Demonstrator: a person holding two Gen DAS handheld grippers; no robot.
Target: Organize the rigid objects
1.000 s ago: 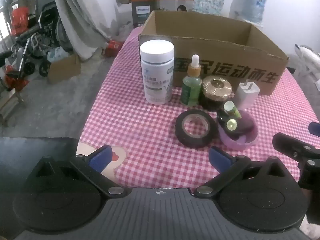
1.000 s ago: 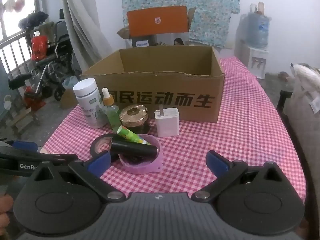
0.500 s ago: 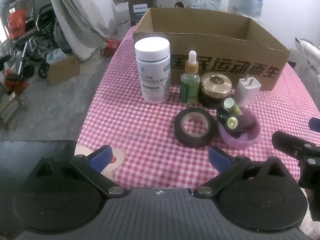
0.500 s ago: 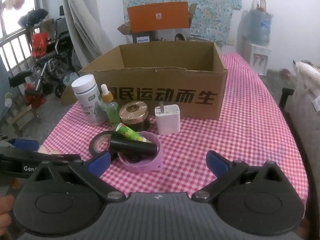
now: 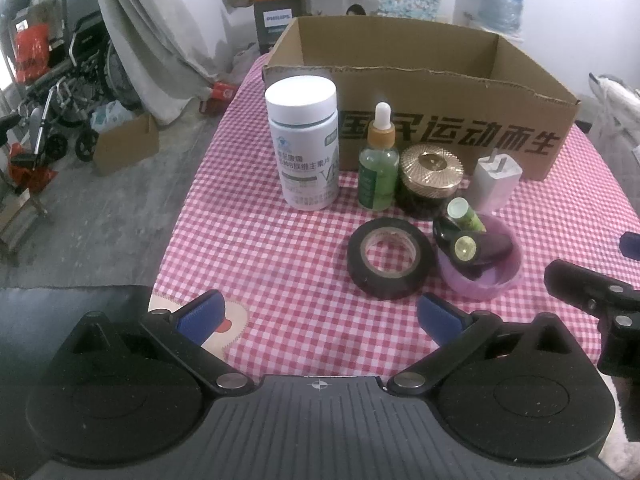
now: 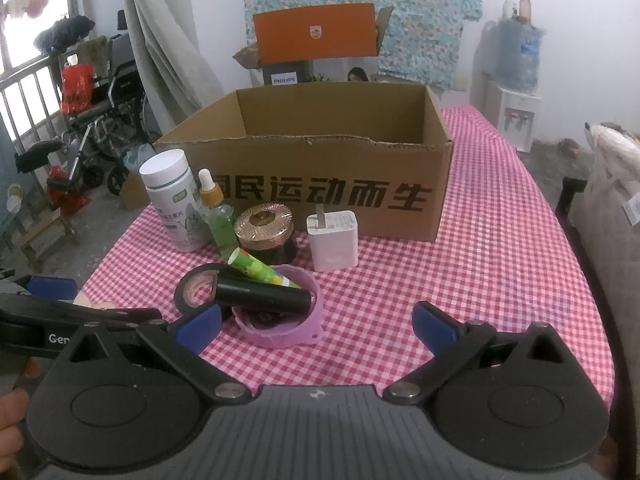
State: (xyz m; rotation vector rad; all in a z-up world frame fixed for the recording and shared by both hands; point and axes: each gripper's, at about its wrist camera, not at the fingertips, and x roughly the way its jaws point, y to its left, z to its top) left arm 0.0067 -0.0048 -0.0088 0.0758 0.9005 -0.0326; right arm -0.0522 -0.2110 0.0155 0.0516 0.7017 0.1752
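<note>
- Your objects sit in a cluster on the red-and-white checked tablecloth (image 5: 280,248), in front of the open brown cardboard box with black lettering (image 5: 444,136).
- The tall white plastic supplement bottle (image 5: 305,144) stands upright at the left of the row; just beside it stand the green glass dropper bottle (image 5: 378,168), the dark jar with a ribbed gold lid (image 5: 430,182) and the white plug-in charger cube (image 5: 496,184).
- Nearer you, the black roll of tape (image 5: 390,258) lies flat, touching the shallow purple plastic bowl (image 6: 280,328).
- In that bowl a black cylindrical tube (image 6: 264,298) and a green printed tube (image 6: 262,272) lie tilted across the rim.
- Your left gripper (image 5: 318,316) is spread wide with nothing between its blue pads, hovering over the near table edge.
- Your right gripper (image 6: 316,326) is likewise released and empty, just short of the purple bowl.
</note>
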